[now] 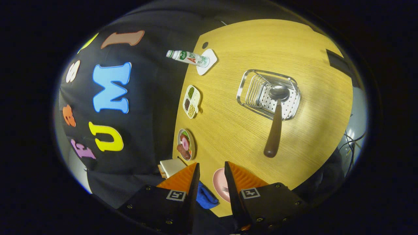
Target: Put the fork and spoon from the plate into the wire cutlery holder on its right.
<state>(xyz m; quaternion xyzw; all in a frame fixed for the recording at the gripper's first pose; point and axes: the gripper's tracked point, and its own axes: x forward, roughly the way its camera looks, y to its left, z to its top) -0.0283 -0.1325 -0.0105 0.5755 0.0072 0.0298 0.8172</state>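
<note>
While my gripper (210, 173) hangs spread and empty, I see the spoon (276, 120) leaning bowl-down in the wire cutlery holder (268, 94) mid-table, fork (224, 189) on the pink plate (219, 182) between my fingers.

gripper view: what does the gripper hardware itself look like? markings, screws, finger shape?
The gripper has two wedge-shaped fingers with ribbed inner faces, tapering to narrow tips. Each sits on a dark, angular block with small round screws. Each block carries one square black-and-white fiducial tag near the finger base. No cables or sleeves visible on it.
</note>
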